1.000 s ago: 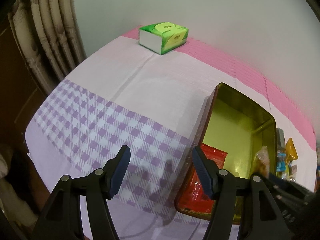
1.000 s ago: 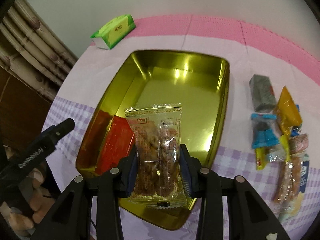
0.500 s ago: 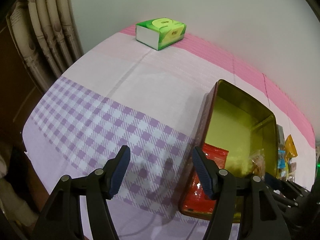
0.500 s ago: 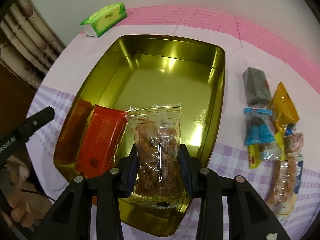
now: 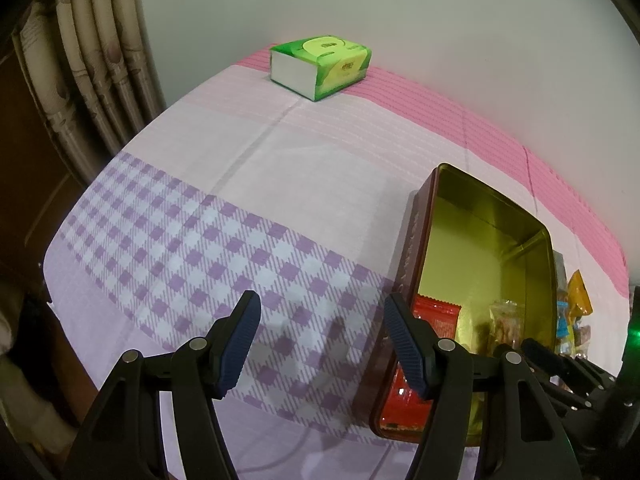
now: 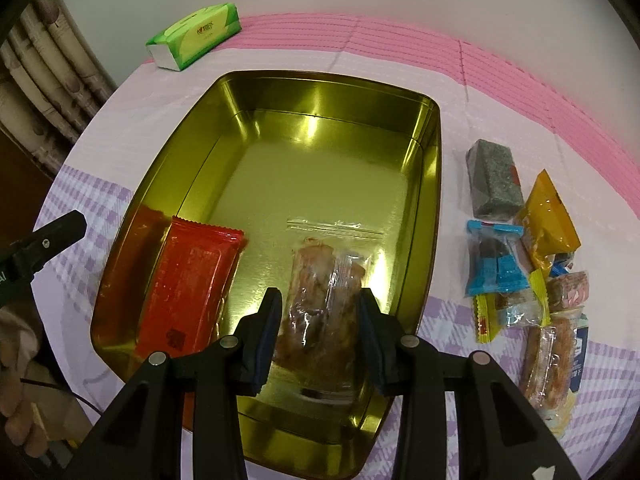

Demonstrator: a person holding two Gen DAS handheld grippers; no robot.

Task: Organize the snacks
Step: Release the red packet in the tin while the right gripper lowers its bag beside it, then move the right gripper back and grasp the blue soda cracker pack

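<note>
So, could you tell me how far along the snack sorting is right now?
Done: the red packet lies in the gold tin. In hand: the clear snack bag rests in the tin between the right gripper fingers. Left: the snack pile beside the tin. The left gripper is empty.

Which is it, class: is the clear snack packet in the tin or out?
In: the clear snack packet lies on the gold tin floor beside the red packet.

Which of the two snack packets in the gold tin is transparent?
The clear packet of brown snacks, between the right tool's fingers. The red packet beside it is opaque.
</note>
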